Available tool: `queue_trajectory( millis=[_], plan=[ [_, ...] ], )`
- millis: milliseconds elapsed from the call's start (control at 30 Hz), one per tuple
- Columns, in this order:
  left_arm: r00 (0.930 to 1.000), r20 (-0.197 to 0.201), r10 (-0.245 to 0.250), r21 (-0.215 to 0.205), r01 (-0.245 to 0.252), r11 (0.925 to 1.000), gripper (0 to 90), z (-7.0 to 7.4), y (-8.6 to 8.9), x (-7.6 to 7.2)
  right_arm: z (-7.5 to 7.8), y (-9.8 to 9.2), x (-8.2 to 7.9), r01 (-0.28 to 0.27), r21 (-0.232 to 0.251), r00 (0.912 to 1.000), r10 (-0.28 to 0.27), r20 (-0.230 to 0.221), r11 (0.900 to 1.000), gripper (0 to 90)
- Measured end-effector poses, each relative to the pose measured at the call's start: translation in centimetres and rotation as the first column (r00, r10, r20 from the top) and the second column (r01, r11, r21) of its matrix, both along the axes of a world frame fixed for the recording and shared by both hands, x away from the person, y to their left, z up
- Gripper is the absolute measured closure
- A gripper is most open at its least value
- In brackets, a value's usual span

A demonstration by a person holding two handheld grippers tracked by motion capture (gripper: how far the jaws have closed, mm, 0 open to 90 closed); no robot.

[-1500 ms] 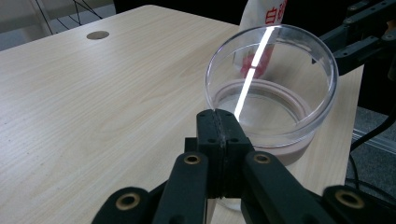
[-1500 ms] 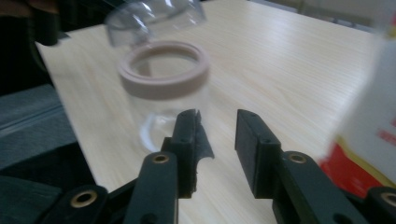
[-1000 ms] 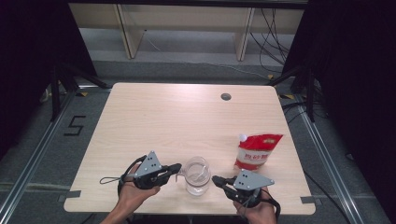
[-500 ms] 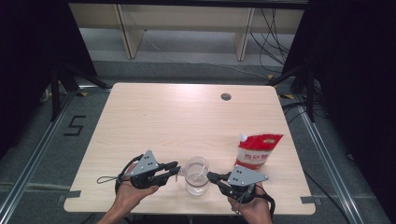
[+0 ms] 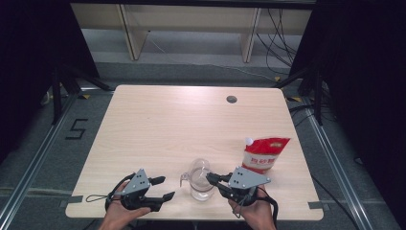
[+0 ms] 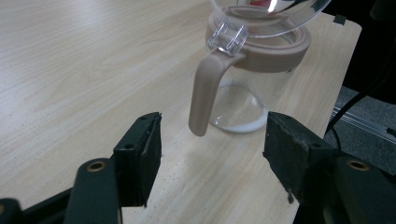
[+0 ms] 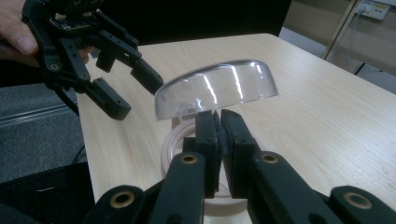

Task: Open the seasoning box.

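Glass jug [image 5: 199, 181] stands near the table's [image 5: 191, 120] front edge, between both grippers, its tan handle [image 6: 205, 91] hanging down and pointing at the left gripper [image 6: 212, 149]. That gripper's jaws have just been opening, empty, handle just ahead. Right gripper [image 7: 219, 126], pinched tight, holds up the clear lid [image 7: 217, 88].

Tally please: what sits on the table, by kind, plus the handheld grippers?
Clear jar with beige collar and handle, its clear domed lid raised: 1
Red pouch: 1
Grippers, left gripper and right gripper: 2
Total: 4
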State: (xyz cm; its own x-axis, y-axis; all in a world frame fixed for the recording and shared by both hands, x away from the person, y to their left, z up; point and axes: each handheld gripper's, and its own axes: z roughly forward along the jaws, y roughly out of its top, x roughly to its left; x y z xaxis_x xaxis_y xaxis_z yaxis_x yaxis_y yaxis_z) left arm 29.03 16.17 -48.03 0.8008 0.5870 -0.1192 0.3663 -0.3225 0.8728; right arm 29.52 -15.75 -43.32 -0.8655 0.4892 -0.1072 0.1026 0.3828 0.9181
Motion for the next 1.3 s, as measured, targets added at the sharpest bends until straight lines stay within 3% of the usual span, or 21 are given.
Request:
queue_trajectory(
  millis=[100, 133, 333, 467, 500, 600, 633, 700, 767, 1067, 1133, 1300],
  plan=[
    [1.0000, -0.004, 0.009, -0.002, -0.009, 1.0000, 32.3, -0.3, 0.0, -0.1, 0.1, 0.1, 0.0, 0.002, -0.004, 1.0000, -0.002, -0.006, 1.000, 86.3],
    [0.9999, 0.001, 0.016, 0.026, -0.016, 0.9995, 29.9, -0.4, 0.0, -0.1, 0.2, 0.2, 0.0, 0.006, 0.000, 0.9999, -0.006, -0.008, 1.000, 86.2],
    [0.9998, 0.002, 0.019, 0.037, -0.019, 0.9991, 26.4, -1.2, -0.2, -0.2, 0.5, 1.1, 0.1, -0.010, -0.009, 0.9998, 0.010, 0.014, 1.000, 85.8],
    [0.9996, 0.002, 0.027, 0.038, -0.028, 0.9989, 25.3, -1.2, -0.1, -0.3, 0.7, 1.6, 0.1, -0.019, -0.014, 0.9998, 0.019, 0.004, 1.000, 85.6],
    [0.9996, 0.009, 0.026, 0.047, -0.026, 0.9985, 25.2, -1.1, 0.0, -0.2, 0.7, 1.9, 0.3, -0.025, -0.012, 0.9991, 0.025, 0.033, 1.000, 85.3],
    [0.9992, 0.003, 0.040, 0.030, -0.040, 0.9987, 24.9, -1.2, 0.1, -0.1, 0.9, 2.3, 0.3, -0.036, -0.029, 0.9991, 0.036, 0.021, 0.999, 85.3],
    [0.9995, 0.022, 0.024, 0.053, -0.025, 0.9983, 25.0, -1.2, 0.3, 0.1, 1.0, 2.6, 0.3, -0.039, -0.019, 0.9988, 0.040, 0.028, 0.999, 85.3],
    [0.9993, 0.009, 0.036, 0.061, -0.037, 0.9974, 25.0, -1.3, 0.3, 0.0, 1.0, 2.7, 0.3, -0.042, -0.019, 0.9988, 0.042, 0.026, 0.999, 85.3],
    [0.9992, 0.001, 0.040, 0.025, -0.040, 0.9989, 25.3, -1.4, 0.0, -0.1, 1.0, 3.0, 0.4, -0.046, -0.013, 0.9987, 0.047, 0.022, 0.999, 85.3],
    [0.9996, 0.001, 0.027, 0.036, -0.028, 0.9990, 26.4, -1.4, 0.0, -0.2, 1.2, 4.1, 0.4, -0.073, -0.030, 0.9970, 0.074, 0.023, 0.997, 83.6],
    [0.9996, -0.001, 0.027, 0.019, -0.027, 0.9995, 26.4, -1.4, -0.1, -0.3, 1.1, 4.0, 0.5, -0.075, -0.034, 0.9966, 0.076, 0.031, 0.997, 83.2],
    [0.9995, 0.015, 0.026, 0.037, -0.026, 0.9990, 26.6, -1.2, 0.1, -0.2, 1.2, 2.2, 0.5, -0.054, 0.002, 0.9985, 0.054, 0.010, 0.999, 82.3]
  ],
)
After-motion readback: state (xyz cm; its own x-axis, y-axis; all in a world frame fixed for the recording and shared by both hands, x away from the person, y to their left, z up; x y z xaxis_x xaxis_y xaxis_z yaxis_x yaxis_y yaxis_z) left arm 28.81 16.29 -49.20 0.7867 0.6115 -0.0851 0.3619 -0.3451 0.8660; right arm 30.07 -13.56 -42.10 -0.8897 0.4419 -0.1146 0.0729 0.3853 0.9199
